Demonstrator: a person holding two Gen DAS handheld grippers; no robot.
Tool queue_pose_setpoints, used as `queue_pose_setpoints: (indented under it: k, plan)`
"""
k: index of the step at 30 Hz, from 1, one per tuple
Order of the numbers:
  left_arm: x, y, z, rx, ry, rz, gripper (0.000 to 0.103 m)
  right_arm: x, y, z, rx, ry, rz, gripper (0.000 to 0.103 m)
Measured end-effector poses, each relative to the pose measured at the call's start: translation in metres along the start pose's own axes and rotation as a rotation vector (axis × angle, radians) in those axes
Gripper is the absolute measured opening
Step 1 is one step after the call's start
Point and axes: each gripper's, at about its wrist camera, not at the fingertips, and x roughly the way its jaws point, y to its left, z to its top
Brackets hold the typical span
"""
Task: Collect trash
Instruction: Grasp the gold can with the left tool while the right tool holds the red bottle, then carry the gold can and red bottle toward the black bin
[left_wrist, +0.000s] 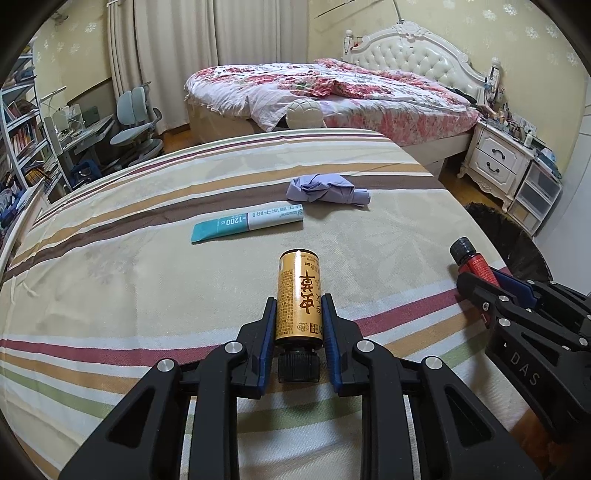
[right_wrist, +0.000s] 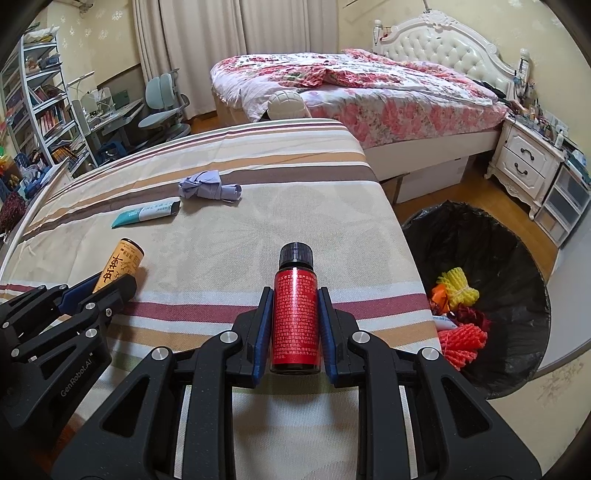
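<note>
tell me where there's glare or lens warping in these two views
Left wrist view: a thin glare streak on the gold-labelled bottle near its far end; the striped bed cover's edge bows into an arc. Right wrist view: the red-labelled bottle shows only soft sheen, dark vignette fills the corners.

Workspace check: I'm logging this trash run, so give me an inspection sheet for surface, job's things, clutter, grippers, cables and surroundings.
Surface: striped bedsheet, flat, mostly bare.
Job's things: gold bottle in the left gripper, cap toward the camera; red bottle in the right gripper, cap pointing away; teal tube and crumpled lilac cloth lie on the sheet, touching or nearly so; bin with black liner beside the sheet, already holding red and yellow foam nets.
Clutter: nothing else seen on the sheet.
Grippers: both shut on their bottles.
Cables: nothing seen.
Surroundings: floral bed, nightstand, desk chair, bookshelf.
</note>
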Motion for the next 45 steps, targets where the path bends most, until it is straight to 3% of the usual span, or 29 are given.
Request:
queue_pose_setpoints:
  k: [19,45]
  plan:
    - [-0.022,-0.036,0.018,0.045,-0.098,-0.058,0.025,-0.034,-0.033,0.012,0.052,-0.082,-0.052,0.023]
    - [-0.003,-0.157,0.058,0.202,-0.150,-0.188,0.025,-0.045,-0.154,0.020,0.211,-0.143,-0.237,0.023]
